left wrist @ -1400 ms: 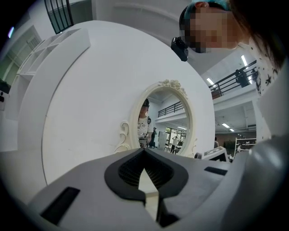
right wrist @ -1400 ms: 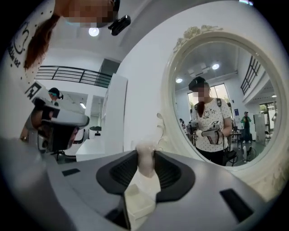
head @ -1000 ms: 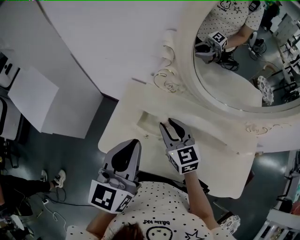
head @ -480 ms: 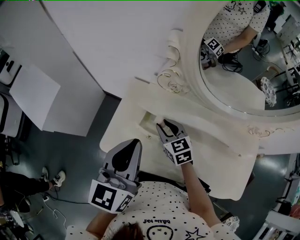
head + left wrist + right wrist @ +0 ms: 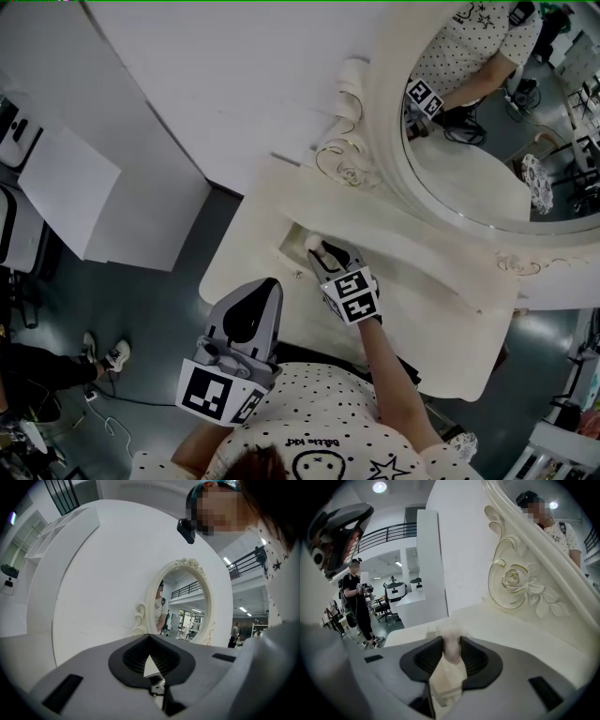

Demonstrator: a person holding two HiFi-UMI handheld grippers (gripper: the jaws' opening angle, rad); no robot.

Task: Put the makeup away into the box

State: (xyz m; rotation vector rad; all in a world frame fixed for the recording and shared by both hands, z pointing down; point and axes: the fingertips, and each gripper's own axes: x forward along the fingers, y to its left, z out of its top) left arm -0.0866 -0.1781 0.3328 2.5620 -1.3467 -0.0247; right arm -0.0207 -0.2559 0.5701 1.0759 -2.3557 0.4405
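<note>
My right gripper (image 5: 322,253) is shut on a small pale pink makeup piece (image 5: 451,645), whose rounded end sticks out past the fingertips. In the head view that gripper tilts down over the cream vanity table (image 5: 431,314), its tip right at the edge of a shallow box-like recess (image 5: 291,240) at the table's back left. The makeup piece shows there as a pale blob (image 5: 312,243) at the tip. My left gripper (image 5: 247,312) hovers shut near the person's chest, off the table's front edge, with nothing between its jaws (image 5: 150,638).
A big oval mirror (image 5: 487,150) in an ornate frame with a carved rose (image 5: 513,584) rises behind the table. White wall panels and a white block (image 5: 66,192) stand to the left over grey floor. Another person (image 5: 357,597) stands far off.
My right gripper has dropped lower and tipped downward, sliding toward the recess at the table's back left with the makeup piece still in it. The left gripper has stayed put.
</note>
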